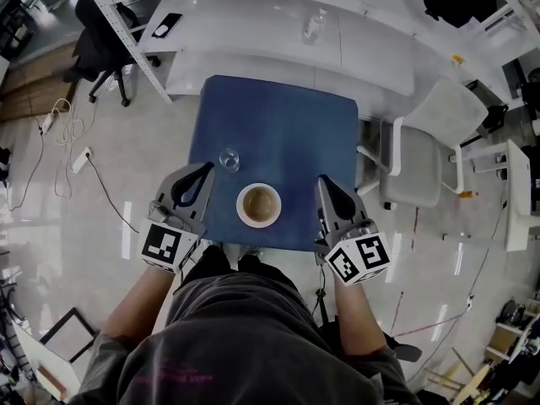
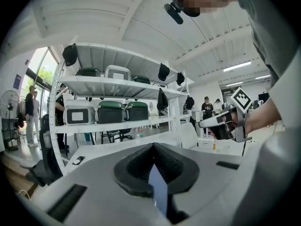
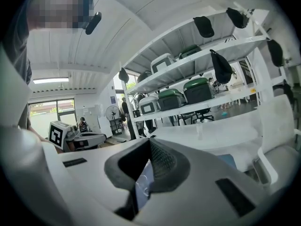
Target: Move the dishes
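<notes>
bowl position: bowl point(image 1: 258, 205) sits on the blue table point(image 1: 278, 125) near its front edge, between the two grippers, apart from both; a bit closer to the left one
glass position: clear glass point(image 1: 229, 159) just behind and left of the bowl, not touching it; near the left gripper's tip
left gripper: left gripper point(image 1: 205, 170) at the table's front-left edge, tip pointing toward the glass; jaws closed tip to tip in its own view point(image 2: 153, 147), nothing held, only a sliver of blue table shows through the loop between the pads
right gripper: right gripper point(image 1: 323, 180) at the front-right edge, right of the bowl; jaws together at the tip point(image 3: 149, 142), nothing gripped, blue table and a faint glimpse of the glass show through the gap
bowl contents: white rim, brown inside; cannot tell if liquid or glaze
glass contents: looks see-through; fill cannot be told
other containers: bottle point(image 1: 312, 25) upright on the white desk point(image 1: 253, 32) beyond the table; green-lidded and grey cases point(image 2: 111, 111) on the white shelves point(image 2: 117, 86)
seating: white chair point(image 1: 430, 146) right of the table
writing: black-and-white square markers on the cubes point(image 1: 167, 245) point(image 1: 359, 258), no words; pink print on the person's shirt point(image 1: 173, 374) too blurred to read; no legible labels on the cases
</notes>
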Tool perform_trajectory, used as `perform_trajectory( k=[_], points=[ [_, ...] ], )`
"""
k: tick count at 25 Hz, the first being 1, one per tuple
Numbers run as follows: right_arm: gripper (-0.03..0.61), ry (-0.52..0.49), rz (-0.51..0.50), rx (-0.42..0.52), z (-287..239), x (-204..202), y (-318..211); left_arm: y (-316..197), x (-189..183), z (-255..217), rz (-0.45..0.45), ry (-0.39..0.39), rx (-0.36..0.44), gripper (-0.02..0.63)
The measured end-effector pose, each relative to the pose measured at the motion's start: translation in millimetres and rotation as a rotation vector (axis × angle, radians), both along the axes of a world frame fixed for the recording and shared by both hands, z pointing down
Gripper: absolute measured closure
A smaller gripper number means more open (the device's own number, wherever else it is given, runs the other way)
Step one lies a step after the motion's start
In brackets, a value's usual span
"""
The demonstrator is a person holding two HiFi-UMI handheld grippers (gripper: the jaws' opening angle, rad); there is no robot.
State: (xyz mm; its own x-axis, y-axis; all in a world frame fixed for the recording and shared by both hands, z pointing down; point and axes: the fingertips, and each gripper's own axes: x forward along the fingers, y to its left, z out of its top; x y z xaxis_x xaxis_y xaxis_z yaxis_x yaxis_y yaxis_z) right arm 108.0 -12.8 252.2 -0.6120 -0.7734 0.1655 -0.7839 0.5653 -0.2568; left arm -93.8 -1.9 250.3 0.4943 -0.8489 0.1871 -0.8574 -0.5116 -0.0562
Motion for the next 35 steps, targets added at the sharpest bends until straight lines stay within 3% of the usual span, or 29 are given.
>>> perform_trajectory(
  k=[13,23,35],
  points=[
    [0.577,0.006,0.061,0.046,-39,-54,-1,-18,-24,-41,0.115,0.044,0.013,0.612],
    [0.575,0.014,0.072,0.046,-44,-78,-7,-25,-39,-33,0.16,0.054,-0.043,0.613],
    [0.576,0.003,0.04,0.019,-32,-93,-14,-35,-34,-25,0.175,0.054,-0.05,0.614]
  ],
)
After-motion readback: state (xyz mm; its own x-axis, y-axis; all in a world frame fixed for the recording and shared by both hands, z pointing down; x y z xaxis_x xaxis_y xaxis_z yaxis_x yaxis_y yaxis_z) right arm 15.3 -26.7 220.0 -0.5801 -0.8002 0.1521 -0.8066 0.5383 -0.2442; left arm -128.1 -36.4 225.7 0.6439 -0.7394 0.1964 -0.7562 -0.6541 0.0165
